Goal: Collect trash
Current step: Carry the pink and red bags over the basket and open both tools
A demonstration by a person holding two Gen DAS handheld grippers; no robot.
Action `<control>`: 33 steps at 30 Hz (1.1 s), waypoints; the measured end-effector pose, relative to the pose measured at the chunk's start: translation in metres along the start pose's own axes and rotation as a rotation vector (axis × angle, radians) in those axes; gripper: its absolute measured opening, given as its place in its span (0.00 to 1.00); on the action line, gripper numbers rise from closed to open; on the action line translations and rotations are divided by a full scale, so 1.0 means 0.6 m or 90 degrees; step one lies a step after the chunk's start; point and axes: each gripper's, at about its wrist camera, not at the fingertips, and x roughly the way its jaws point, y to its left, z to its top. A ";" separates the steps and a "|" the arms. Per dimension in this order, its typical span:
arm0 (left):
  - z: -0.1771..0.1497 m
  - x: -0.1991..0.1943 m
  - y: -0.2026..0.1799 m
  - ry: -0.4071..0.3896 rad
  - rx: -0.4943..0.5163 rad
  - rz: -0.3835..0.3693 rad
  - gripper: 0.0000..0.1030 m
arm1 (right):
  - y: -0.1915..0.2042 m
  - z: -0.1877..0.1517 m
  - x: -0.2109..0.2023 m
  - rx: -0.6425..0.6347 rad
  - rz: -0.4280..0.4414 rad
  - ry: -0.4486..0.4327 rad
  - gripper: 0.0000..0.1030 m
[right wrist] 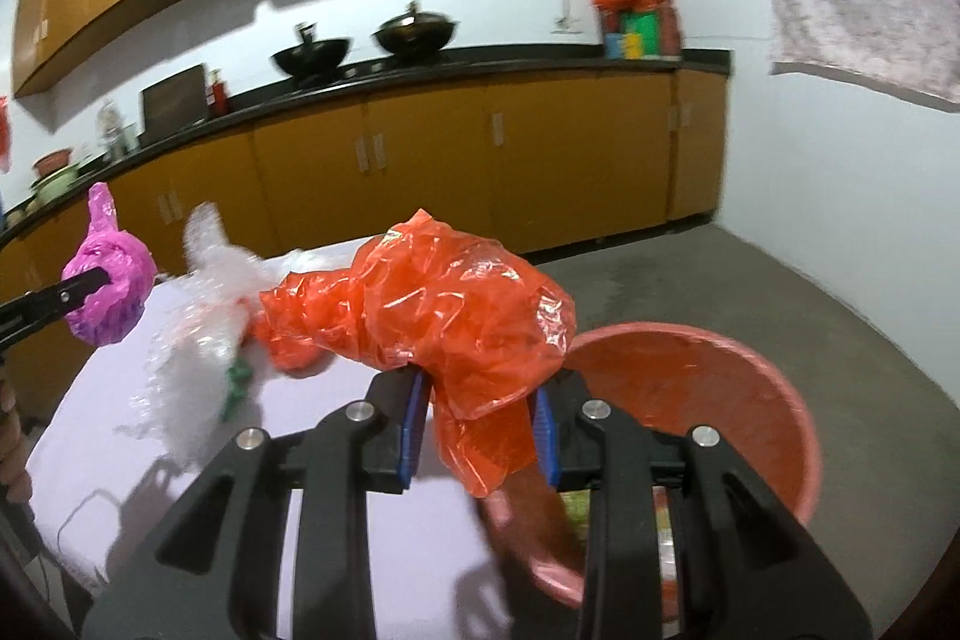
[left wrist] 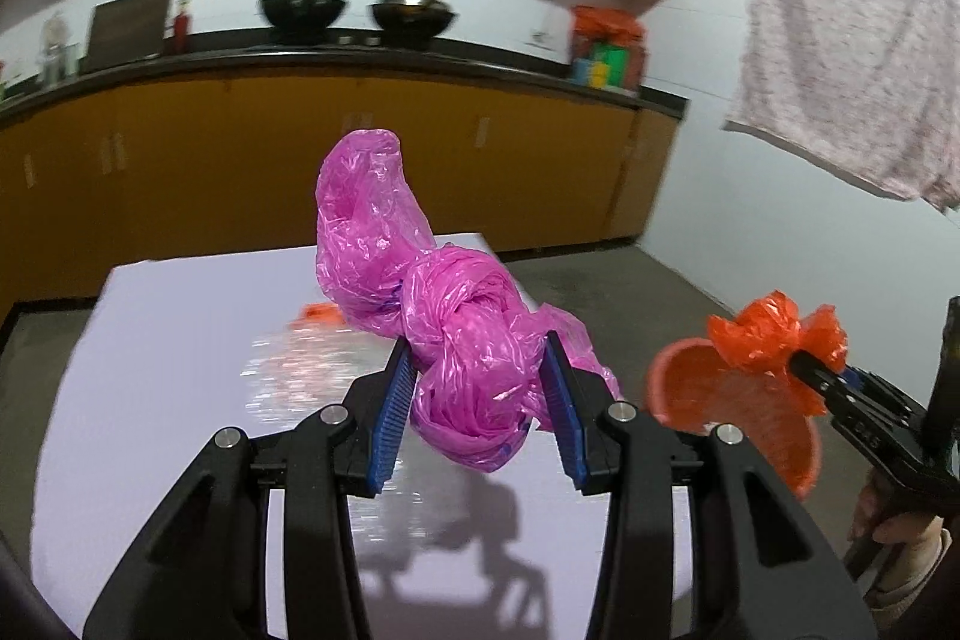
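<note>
My left gripper (left wrist: 480, 358) is shut on a crumpled pink plastic bag (left wrist: 420, 280), lifted above the white table (left wrist: 180, 370). From the right wrist the same pink plastic bag (right wrist: 111, 286) shows at far left, with the left gripper (right wrist: 105, 280) on it. My right gripper (right wrist: 480, 400) is shut on a crumpled orange plastic bag (right wrist: 456, 304), held beside a red basin (right wrist: 798, 400) standing on the floor by the table's right side. In the left wrist view the orange plastic bag (left wrist: 774, 328) hangs over the red basin (left wrist: 720, 400), pinched by the right gripper (left wrist: 801, 361).
A clear crumpled plastic wrap (right wrist: 198, 328) and a small orange scrap (left wrist: 318, 313) lie on the table. Behind it runs a kitchen counter (right wrist: 480, 67) with two woks over yellow cabinets. A pale cloth (left wrist: 840, 70) hangs at the right. A hand (left wrist: 900, 538) holds the right gripper.
</note>
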 end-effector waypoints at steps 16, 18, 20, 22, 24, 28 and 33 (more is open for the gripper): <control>-0.018 0.077 -0.167 0.040 0.070 -0.125 0.42 | -0.144 -0.022 -0.036 0.075 -0.119 -0.014 0.29; -0.024 0.085 -0.181 0.046 0.078 -0.137 0.42 | -0.151 -0.025 -0.035 0.080 -0.123 -0.012 0.29; -0.030 0.088 -0.191 0.051 0.084 -0.145 0.42 | -0.159 -0.027 -0.033 0.084 -0.126 -0.012 0.29; -0.034 0.096 -0.204 0.056 0.091 -0.152 0.42 | -0.165 -0.029 -0.032 0.087 -0.128 -0.011 0.29; -0.038 0.104 -0.213 0.064 0.096 -0.158 0.42 | -0.171 -0.032 -0.031 0.091 -0.128 -0.010 0.29; -0.046 0.118 -0.229 0.076 0.105 -0.167 0.42 | -0.176 -0.036 -0.025 0.097 -0.128 -0.008 0.29; -0.054 0.134 -0.243 0.090 0.112 -0.175 0.42 | -0.177 -0.036 -0.016 0.103 -0.128 -0.004 0.29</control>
